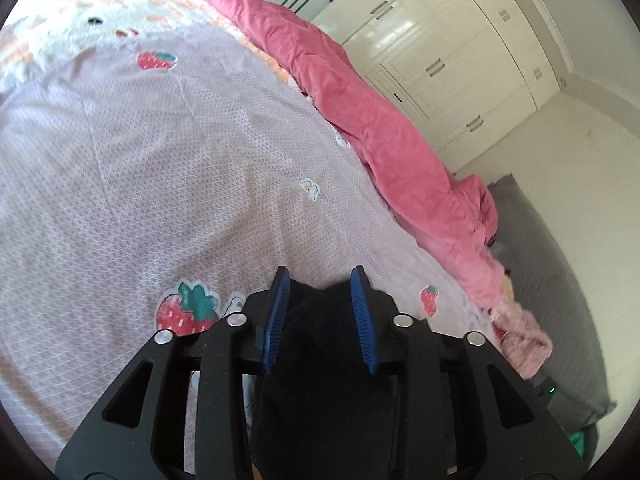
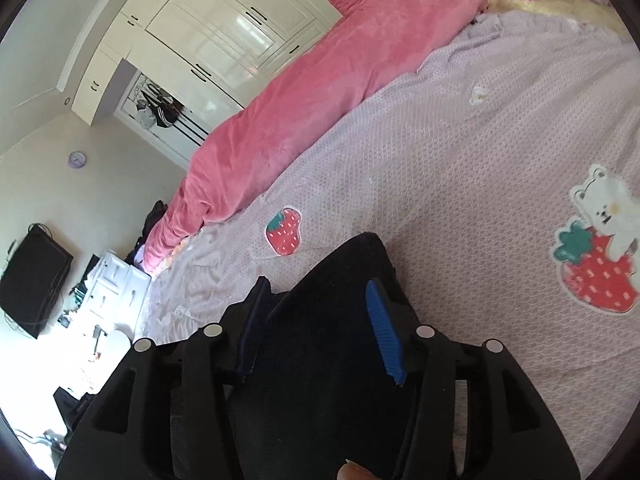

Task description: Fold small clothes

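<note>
A small black garment point(image 1: 324, 360) lies between the blue pads of my left gripper point(image 1: 320, 280), bunched up and filling the gap. The jaws stand partly apart around the cloth, above the lilac strawberry-print bedspread point(image 1: 160, 160). In the right wrist view the same black garment point(image 2: 332, 320) fills the gap of my right gripper point(image 2: 316, 284) and pokes out past the fingertips over the bedspread point(image 2: 460, 160). Whether the pads pinch the cloth firmly is hard to tell. A fingertip shows at the bottom edge.
A pink quilt point(image 1: 360, 120) lies rolled along the far side of the bed, also in the right wrist view point(image 2: 300, 100). White wardrobes point(image 1: 460, 60) stand beyond. A grey rug point(image 1: 552, 280) covers the floor. A black TV point(image 2: 32, 280) hangs at left.
</note>
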{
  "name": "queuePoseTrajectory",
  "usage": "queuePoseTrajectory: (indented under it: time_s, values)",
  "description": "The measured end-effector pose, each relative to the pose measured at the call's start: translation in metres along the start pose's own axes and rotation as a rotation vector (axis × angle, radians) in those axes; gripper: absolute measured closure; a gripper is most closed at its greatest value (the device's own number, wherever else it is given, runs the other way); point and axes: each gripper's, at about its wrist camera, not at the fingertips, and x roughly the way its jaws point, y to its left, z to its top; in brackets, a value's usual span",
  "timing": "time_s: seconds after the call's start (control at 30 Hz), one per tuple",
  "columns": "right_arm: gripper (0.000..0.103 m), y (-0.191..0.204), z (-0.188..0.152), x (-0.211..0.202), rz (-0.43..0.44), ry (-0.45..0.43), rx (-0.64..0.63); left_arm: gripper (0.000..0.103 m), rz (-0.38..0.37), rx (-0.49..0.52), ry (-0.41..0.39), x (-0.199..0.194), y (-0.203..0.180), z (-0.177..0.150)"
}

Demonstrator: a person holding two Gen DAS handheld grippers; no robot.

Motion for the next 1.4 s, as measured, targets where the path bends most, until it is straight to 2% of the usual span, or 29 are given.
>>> queuePoseTrajectory:
  time_s: [0.07, 0.23, 0.33, 0.43, 0.5, 0.67, 0.87, 0.93, 1.27, 1.33, 1.4]
  values:
    - [0.042, 0.001, -0.002, -0.005, -0.021, -0.004, -0.026, 0.075, 0.011, 0.046, 0.017, -0.002, -0.005, -0.005]
    - [0.042, 0.012, -0.010, -0.014, -0.082, 0.008, -0.153, 0.072, 0.041, 0.139, 0.109, 0.007, -0.020, -0.024]
    - [0.035, 0.018, -0.018, -0.010, -0.113, 0.026, -0.196, 0.062, 0.070, 0.179, 0.129, 0.013, -0.025, -0.034]
    - [0.035, 0.016, -0.023, -0.006, -0.141, 0.048, -0.209, 0.056, 0.118, 0.216, 0.131, 0.018, -0.027, -0.038]
    - [0.035, 0.016, -0.024, -0.005, -0.201, 0.050, -0.240, 0.049, 0.160, 0.236, 0.137, 0.021, -0.024, -0.038]
    - [0.035, 0.009, -0.025, -0.002, -0.284, 0.058, -0.281, 0.039, 0.214, 0.231, 0.169, 0.027, -0.011, -0.038]
    - [0.035, 0.000, -0.033, 0.010, -0.310, 0.120, -0.297, 0.039, 0.250, 0.268, 0.217, 0.038, -0.006, -0.047]
    - [0.035, -0.001, -0.034, 0.012, -0.294, 0.128, -0.289, 0.039, 0.255, 0.282, 0.225, 0.042, -0.006, -0.050]
    - [0.035, 0.005, -0.032, 0.018, -0.279, 0.106, -0.316, 0.040, 0.282, 0.368, 0.211, 0.050, -0.018, -0.055]
    - [0.035, 0.005, -0.031, 0.019, -0.273, 0.109, -0.316, 0.046, 0.286, 0.376, 0.207, 0.050, -0.019, -0.055]
    - [0.049, 0.006, -0.031, 0.021, -0.261, 0.116, -0.318, 0.057, 0.282, 0.375, 0.205, 0.051, -0.020, -0.054]
